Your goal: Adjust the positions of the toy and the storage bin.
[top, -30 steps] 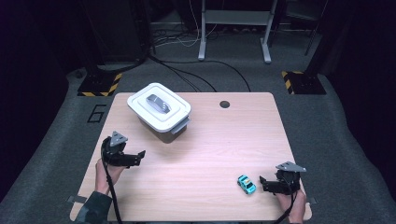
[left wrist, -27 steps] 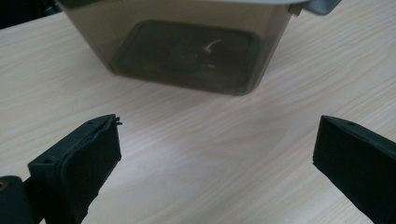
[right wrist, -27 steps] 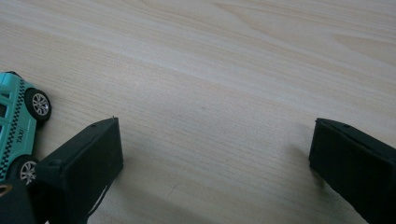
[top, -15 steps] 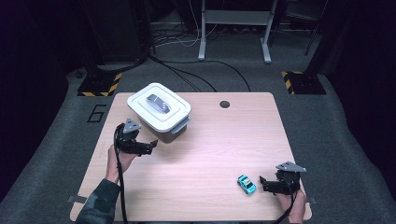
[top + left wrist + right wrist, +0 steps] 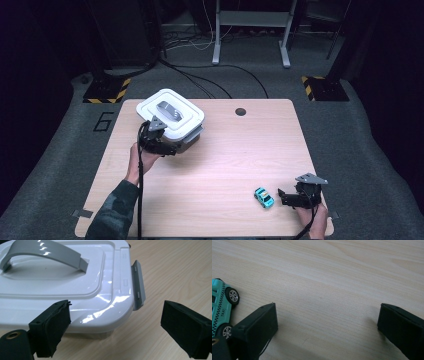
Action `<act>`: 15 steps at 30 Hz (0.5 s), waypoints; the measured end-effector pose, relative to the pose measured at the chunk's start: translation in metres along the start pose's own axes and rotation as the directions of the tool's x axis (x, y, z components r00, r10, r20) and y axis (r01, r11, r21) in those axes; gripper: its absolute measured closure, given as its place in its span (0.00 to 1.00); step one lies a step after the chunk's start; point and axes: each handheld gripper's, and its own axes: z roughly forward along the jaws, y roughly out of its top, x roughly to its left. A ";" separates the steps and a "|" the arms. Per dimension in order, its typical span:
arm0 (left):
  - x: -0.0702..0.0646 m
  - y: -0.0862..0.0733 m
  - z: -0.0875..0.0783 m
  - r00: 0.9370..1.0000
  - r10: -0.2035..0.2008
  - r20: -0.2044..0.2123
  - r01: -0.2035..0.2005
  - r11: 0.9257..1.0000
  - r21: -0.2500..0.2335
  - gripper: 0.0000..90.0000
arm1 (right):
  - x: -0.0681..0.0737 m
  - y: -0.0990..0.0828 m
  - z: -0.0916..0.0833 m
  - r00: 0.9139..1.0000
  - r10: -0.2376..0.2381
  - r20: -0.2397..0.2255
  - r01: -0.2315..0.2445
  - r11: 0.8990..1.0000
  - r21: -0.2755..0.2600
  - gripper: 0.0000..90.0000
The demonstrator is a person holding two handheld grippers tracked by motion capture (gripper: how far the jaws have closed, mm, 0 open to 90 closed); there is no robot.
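- White box [image 5: 171,119] sits at the table's [image 5: 225,150] far left, lid on, grey latch [image 5: 138,285] showing.
- My left gripper [image 5: 115,325] is at its near corner, jaws wide but just closing, the corner between them, unpressed.
- My right gripper [image 5: 327,327] gapes empty beside the toy taxi [image 5: 220,307].

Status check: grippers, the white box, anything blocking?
Left gripper open, jaws just closing, at the white lidded box corner by its grey latch. Right gripper open, beside the toy taxi. Nothing in the way.

Toy taxi [image 5: 222,306] cut off by left edge; box [image 5: 62,285] contents hidden.
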 end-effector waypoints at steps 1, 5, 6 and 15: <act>-0.001 0.001 0.002 1.000 0.005 0.003 -0.005 1.000 0.003 0.14 | 0.000 0.000 0.000 1.000 0.000 0.000 0.000 1.000 0.000 0.02; -0.002 0.007 0.009 1.000 0.018 0.012 -0.018 1.000 0.016 0.25 | 0.000 0.000 0.000 1.000 0.000 0.000 0.000 1.000 0.000 0.02; -0.003 0.008 0.011 1.000 0.023 -0.003 -0.023 0.999 0.023 0.29 | 0.000 0.000 0.000 1.000 0.001 0.000 -0.001 1.000 -0.001 0.02; -0.009 0.011 0.016 0.998 0.062 -0.009 -0.062 0.998 0.008 0.55 | 0.000 0.000 0.000 1.000 0.002 0.001 -0.002 1.000 -0.001 0.03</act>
